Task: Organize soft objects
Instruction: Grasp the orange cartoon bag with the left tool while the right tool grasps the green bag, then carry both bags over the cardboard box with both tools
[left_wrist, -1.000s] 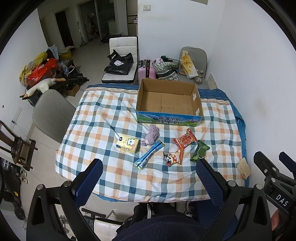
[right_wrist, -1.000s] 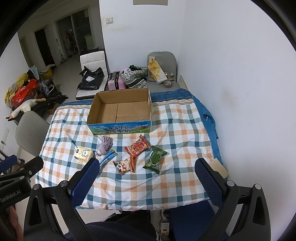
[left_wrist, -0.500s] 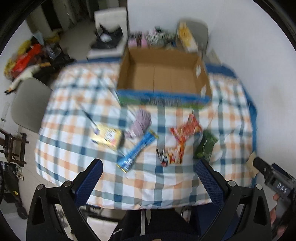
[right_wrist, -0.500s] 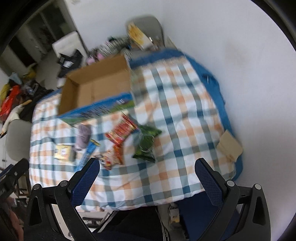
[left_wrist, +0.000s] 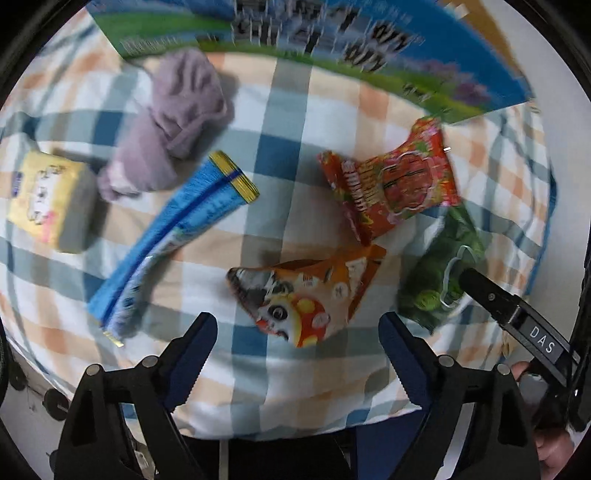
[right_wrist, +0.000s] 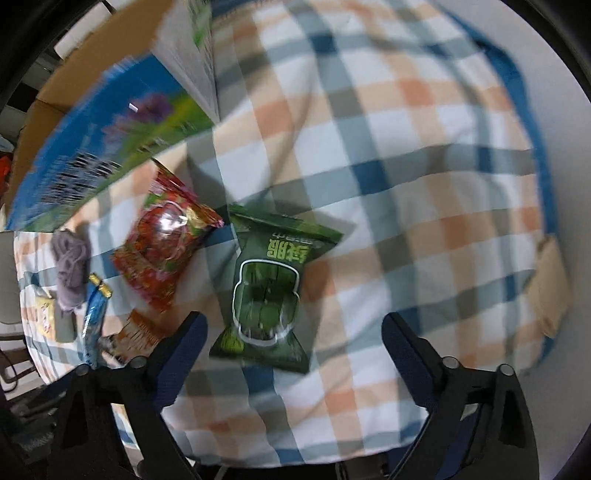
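Observation:
My left gripper (left_wrist: 299, 332) is open and empty just above the near edge of the checked table, right in front of an orange cartoon snack bag (left_wrist: 310, 291). Beyond it lie a red snack bag (left_wrist: 395, 188), a blue stick pack (left_wrist: 173, 236), a purple sock (left_wrist: 173, 118), a yellow pack (left_wrist: 48, 199) and a green snack bag (left_wrist: 439, 273). My right gripper (right_wrist: 295, 328) is open and empty, close over the green snack bag (right_wrist: 266, 291), with the red bag (right_wrist: 166, 243) to its left. The cardboard box (left_wrist: 332, 48) stands behind them.
The box's blue printed front (right_wrist: 96, 147) sits at the upper left in the right wrist view. The checked cloth (right_wrist: 406, 184) stretches to the right, with a blue edge (right_wrist: 532, 110) and a brown paper piece (right_wrist: 550, 284) at the far right. The right gripper's body (left_wrist: 517, 321) shows in the left wrist view.
Both grippers have dropped from high above the table to close over the snacks. The left moved toward the orange bag, the right toward the green bag. Both stayed open.

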